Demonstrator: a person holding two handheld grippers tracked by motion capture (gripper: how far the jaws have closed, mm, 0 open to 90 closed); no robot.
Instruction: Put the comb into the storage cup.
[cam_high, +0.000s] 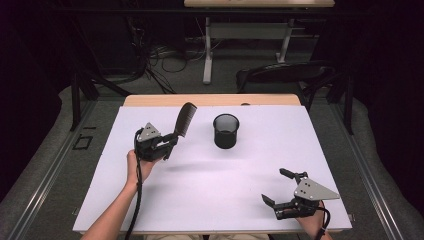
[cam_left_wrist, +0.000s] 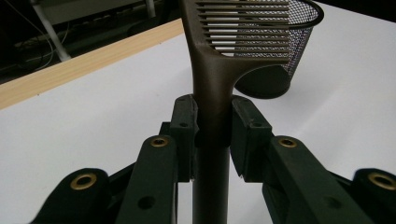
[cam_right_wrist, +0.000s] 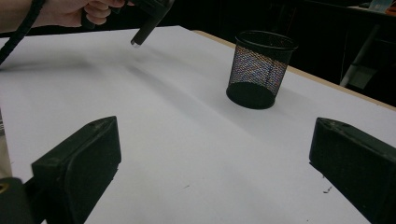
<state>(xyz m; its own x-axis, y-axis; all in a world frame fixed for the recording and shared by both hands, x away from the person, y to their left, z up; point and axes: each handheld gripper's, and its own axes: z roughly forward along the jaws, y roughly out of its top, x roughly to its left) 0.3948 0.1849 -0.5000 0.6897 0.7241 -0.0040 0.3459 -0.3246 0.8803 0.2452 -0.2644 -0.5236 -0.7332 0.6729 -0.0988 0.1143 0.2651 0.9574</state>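
Mesh cup (cam_high: 226, 131), nothing visible inside

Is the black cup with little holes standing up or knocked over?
Standing up. The mesh cup sits on its flat base on the white table, with its round open rim facing upward.

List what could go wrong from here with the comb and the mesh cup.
1. The left gripper clamps the comb only low on its handle, so the long toothed end may swing or slip.
2. The mesh cup stands free and looks light; a bump from the comb could tip it.
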